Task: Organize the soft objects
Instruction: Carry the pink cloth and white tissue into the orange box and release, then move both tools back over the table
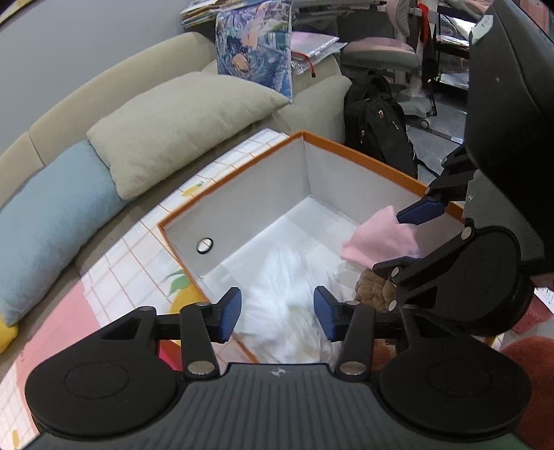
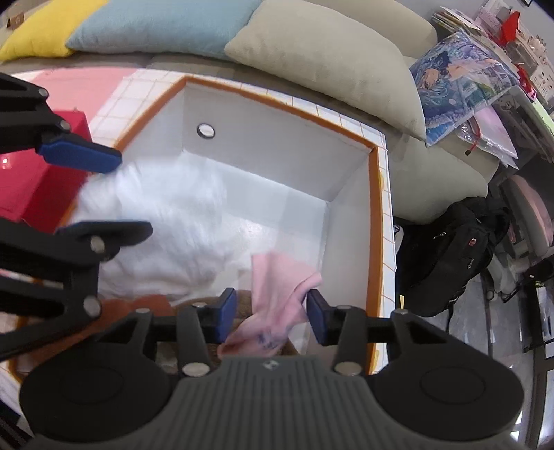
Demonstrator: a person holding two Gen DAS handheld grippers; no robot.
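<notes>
An orange-rimmed white box [image 1: 363, 152] [image 2: 277, 104] stands open on a checkered mat. A white fluffy item [image 1: 277, 277] [image 2: 166, 221], blurred, lies in the box under my left gripper [image 1: 277, 313] [image 2: 130, 194], whose jaws are apart with nothing pressed between them. A pink cloth [image 2: 277, 287] [image 1: 377, 239] hangs loosely between the blue pads of my right gripper [image 2: 271, 315] [image 1: 401, 239], which stands open over the box's near right corner. A brown plush toy [image 1: 374, 290] sits under the cloth.
A beige pillow [image 1: 180, 128], a blue pillow [image 1: 52, 225] and a yellow pillow [image 2: 45, 31] lean on the sofa behind the box. A black backpack [image 1: 377, 128] stands to the right. A red box [image 2: 41, 173] sits left of the white box.
</notes>
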